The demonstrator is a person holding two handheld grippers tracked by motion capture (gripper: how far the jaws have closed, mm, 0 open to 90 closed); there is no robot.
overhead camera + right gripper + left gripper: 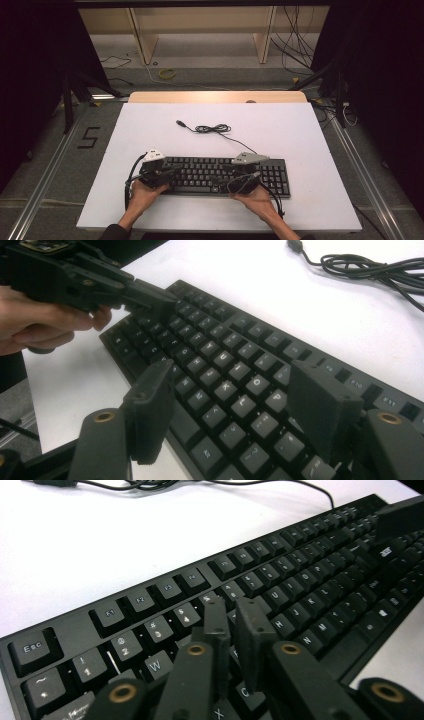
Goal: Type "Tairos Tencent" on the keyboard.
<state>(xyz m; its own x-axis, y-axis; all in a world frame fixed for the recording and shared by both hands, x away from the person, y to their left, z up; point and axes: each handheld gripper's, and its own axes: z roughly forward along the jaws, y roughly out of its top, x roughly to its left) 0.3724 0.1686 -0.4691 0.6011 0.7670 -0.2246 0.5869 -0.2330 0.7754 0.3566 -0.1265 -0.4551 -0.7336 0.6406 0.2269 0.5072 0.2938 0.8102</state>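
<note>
A black keyboard (276,176) lies near the front of the white table (150,130), its cable (213,129) coiled behind it. My left gripper (173,173) hovers over the keyboard's left end, jaws shut with nothing between them; in the left gripper view the left gripper (235,625) points across the letter keys (280,600). My right gripper (222,180) is over the middle-right keys and faces left. In the right gripper view the right gripper (235,407) stands open above the keyboard (225,360), with nothing held. The left gripper (150,297) shows there too, in a hand.
The cable's USB plug (179,122) lies loose on the table behind the keyboard. A wooden strip (215,96) edges the table's far side. Beyond it are shelf legs and floor cables (295,45). Dark stands flank the table.
</note>
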